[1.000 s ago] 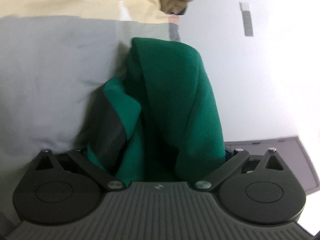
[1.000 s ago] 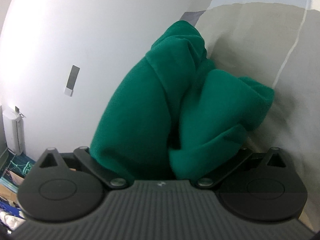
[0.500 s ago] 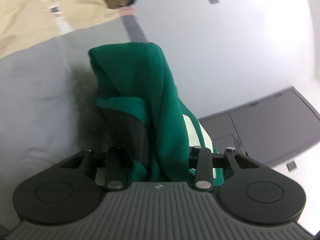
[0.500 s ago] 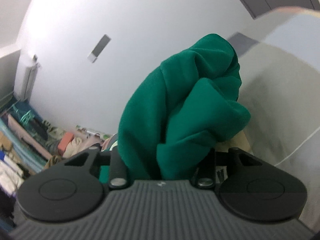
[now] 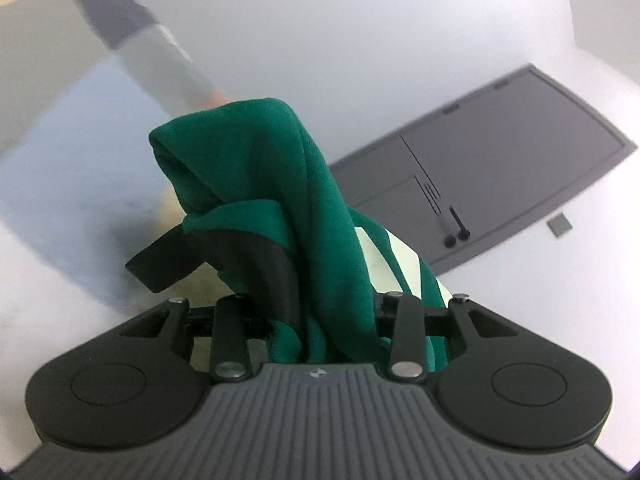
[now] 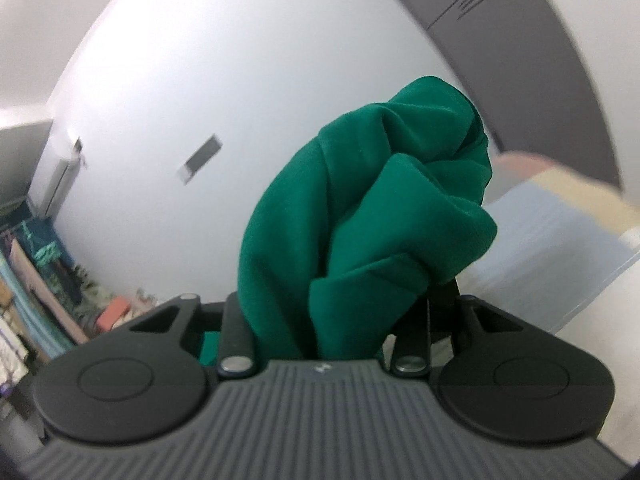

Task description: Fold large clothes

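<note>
A green garment (image 5: 256, 160) with a black band (image 5: 248, 256) and pale stripes (image 5: 380, 256) bunches up between the jaws of my left gripper (image 5: 316, 312), which is shut on it. The cloth stands up in a lump and hides the fingertips. In the right wrist view another bunch of the same green garment (image 6: 360, 208) fills my right gripper (image 6: 332, 312), which is also shut on the fabric. Both grippers hold the cloth raised off the bed, against a white wall.
A grey sheet (image 5: 60, 160) on the bed lies blurred at the left, and the same bedding (image 6: 560, 248) shows at the right. A grey door panel (image 5: 500, 152) is on the white wall. Piled clothes (image 6: 36, 280) lie low at the left.
Both grippers went from wide open to shut on the green cloth. They then lifted and rolled, so the bed dropped away and the wall and grey door came into view.
</note>
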Demonstrator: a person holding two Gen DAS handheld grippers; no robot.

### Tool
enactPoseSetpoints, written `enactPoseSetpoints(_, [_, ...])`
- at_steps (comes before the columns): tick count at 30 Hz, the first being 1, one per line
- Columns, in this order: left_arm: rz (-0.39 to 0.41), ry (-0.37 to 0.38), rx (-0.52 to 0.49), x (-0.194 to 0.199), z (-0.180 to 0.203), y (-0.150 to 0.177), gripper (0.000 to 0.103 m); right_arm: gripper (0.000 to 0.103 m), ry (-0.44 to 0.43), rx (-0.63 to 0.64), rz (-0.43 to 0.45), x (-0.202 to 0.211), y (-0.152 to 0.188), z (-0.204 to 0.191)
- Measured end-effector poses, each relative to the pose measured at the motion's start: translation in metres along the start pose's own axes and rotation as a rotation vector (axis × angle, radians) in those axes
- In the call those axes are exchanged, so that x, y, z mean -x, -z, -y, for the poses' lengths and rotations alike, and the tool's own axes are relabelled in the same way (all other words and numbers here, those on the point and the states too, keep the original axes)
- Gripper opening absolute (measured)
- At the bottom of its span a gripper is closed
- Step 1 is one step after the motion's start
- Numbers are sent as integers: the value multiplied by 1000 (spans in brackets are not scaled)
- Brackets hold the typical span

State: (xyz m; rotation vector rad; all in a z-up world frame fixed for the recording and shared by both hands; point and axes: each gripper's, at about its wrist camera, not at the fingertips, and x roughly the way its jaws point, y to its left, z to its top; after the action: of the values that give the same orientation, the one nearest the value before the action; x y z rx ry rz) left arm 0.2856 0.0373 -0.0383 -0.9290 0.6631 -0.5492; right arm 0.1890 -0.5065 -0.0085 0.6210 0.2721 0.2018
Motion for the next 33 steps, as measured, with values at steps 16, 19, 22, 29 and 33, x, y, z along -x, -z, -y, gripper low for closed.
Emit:
enactPoseSetpoints(16, [-164, -88, -257, -121, 3, 36, 43, 41, 168, -99, 61, 62, 32, 119])
enactPoseSetpoints(19, [-153, -93, -266, -116, -9, 49, 43, 42, 184, -150, 67, 68, 52, 136])
enactPoseSetpoints(22, [-152, -108, -273, -117, -17, 59, 44, 47, 175, -187, 70, 74, 68, 148])
enactPoseSetpoints(29, [-189, -157, -220, -113, -18, 66, 72, 63, 217, -255, 53, 74, 63, 148])
enactPoseSetpoints(33, [-208, -216, -226, -98, -16, 70, 84, 75, 306, -332, 16, 79, 53, 138])
